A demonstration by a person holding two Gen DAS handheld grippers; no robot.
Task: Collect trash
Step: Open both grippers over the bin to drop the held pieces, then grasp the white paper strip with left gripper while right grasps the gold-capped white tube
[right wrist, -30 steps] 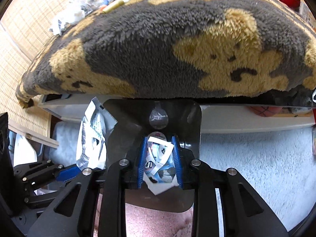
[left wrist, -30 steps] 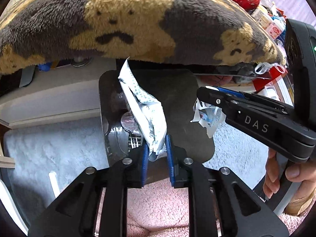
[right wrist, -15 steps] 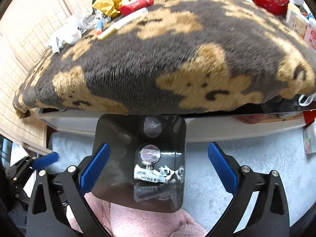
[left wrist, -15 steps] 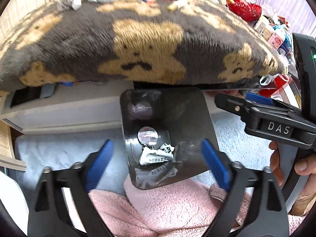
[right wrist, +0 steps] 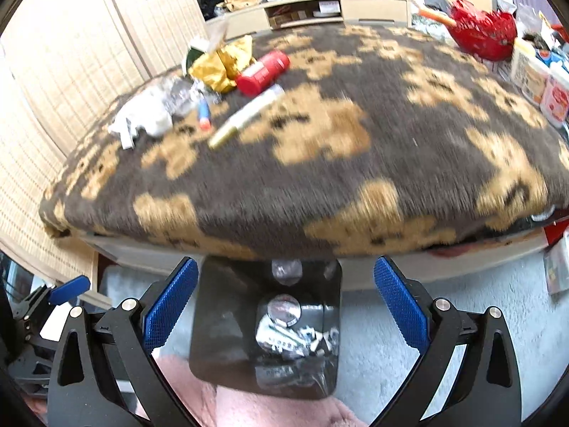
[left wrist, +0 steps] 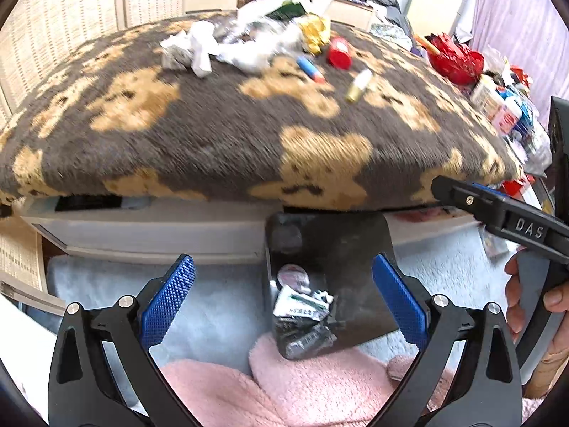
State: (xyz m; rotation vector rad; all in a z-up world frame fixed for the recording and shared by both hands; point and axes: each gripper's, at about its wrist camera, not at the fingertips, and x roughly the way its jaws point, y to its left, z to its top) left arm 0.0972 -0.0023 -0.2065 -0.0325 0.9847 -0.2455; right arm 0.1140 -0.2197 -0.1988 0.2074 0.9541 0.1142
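A black trash bin [left wrist: 355, 249] stands on the floor under the table edge, with white wrappers [left wrist: 302, 302] lying inside; it also shows in the right wrist view [right wrist: 227, 320]. My left gripper [left wrist: 284, 295] is open and empty above the bin. My right gripper [right wrist: 284, 302] is open and empty above the bin too; it shows at the right of the left wrist view [left wrist: 498, 213]. On the bear-patterned blanket [left wrist: 213, 135] lie crumpled white tissues [left wrist: 199, 49], a gold wrapper [right wrist: 217, 64], a red can [right wrist: 263, 73], a blue-red tube [left wrist: 311, 69] and a cream tube [right wrist: 245, 115].
A red basket [right wrist: 480, 32] and food packages [right wrist: 533, 71] sit at the table's far right. A pink fleece [left wrist: 284, 391] lies below the grippers, a pale rug [right wrist: 462, 320] around the bin. A low shelf [right wrist: 320, 9] stands behind the table.
Both grippers let their wrappers go into the bin, opened wide and have risen, so the tabletop trash has come into view.
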